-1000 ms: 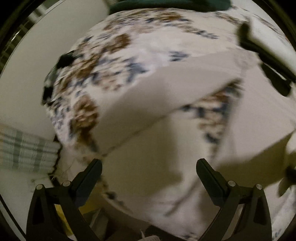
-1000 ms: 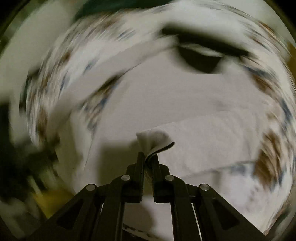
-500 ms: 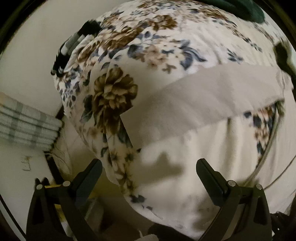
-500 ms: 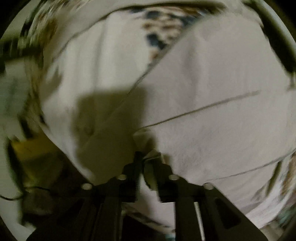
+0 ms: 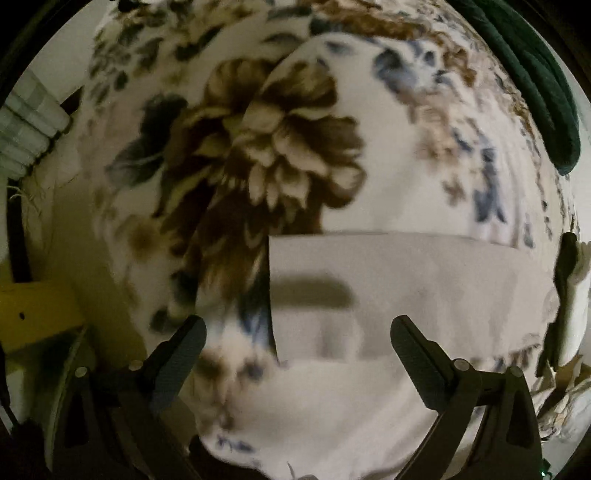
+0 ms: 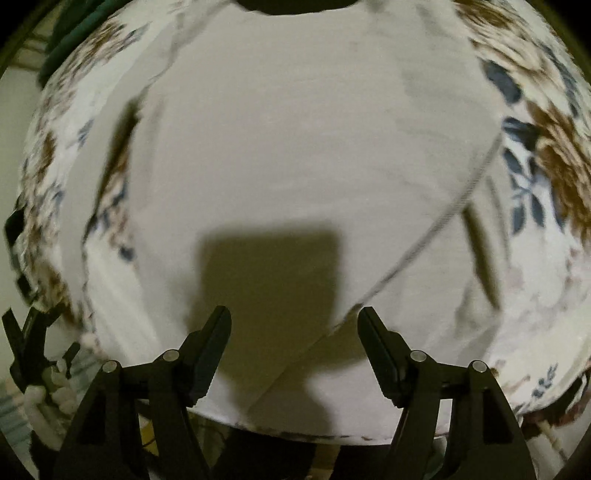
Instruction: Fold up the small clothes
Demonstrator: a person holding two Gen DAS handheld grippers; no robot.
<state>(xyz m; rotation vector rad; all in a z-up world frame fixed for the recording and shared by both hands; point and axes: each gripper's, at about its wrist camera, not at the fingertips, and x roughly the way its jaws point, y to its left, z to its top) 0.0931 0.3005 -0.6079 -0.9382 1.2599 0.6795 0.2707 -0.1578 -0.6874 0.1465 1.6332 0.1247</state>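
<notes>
A white garment [image 6: 295, 147] lies flat on a floral-print cloth [image 6: 546, 155] and fills most of the right wrist view. My right gripper [image 6: 294, 321] is open and empty just above its near part. In the left wrist view a folded white band of the garment [image 5: 424, 288] lies across the floral cloth [image 5: 258, 155]. My left gripper [image 5: 297, 330] is open and empty, just above the band's left end.
A dark green item [image 5: 535, 92] lies at the far right edge of the floral cloth. A grey checked fabric [image 5: 26, 125] hangs at the left. A yellow object [image 5: 33, 310] sits low at the left. A dark collar opening [image 6: 295, 5] shows at the top.
My right gripper has opened and let go of the white garment's corner. My left gripper has moved toward the end of the folded white band, staying open.
</notes>
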